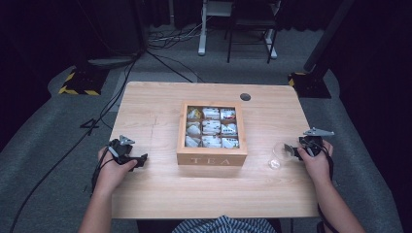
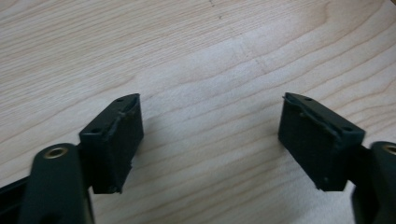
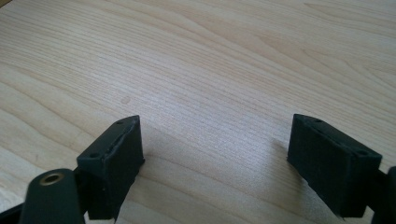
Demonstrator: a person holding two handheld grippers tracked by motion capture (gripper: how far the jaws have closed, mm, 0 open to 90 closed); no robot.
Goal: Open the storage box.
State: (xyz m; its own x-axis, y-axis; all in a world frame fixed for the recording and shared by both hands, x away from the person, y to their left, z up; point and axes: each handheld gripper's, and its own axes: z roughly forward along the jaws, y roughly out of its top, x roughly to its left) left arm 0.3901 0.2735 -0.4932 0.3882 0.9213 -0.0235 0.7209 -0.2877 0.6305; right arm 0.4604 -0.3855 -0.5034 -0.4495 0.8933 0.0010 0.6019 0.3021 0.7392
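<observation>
A wooden box marked TEA [image 1: 212,158] stands open in the middle of the table, its compartments packed with white tea bags [image 1: 211,127]. A clear glass [image 1: 278,155] sits to the right of the box. My left gripper [image 1: 141,160] rests low over the table's left side, held in a hand, jaws wide apart with bare wood between them [image 2: 211,99]. My right gripper [image 1: 290,150] is at the right edge, just right of the glass, also open over bare wood [image 3: 215,119]. Neither holds anything.
The light wooden table [image 1: 160,189] has a round cable hole [image 1: 245,96] at the back. Black cables trail off its left side onto the grey floor. A chair and a desk frame stand farther back in the dark.
</observation>
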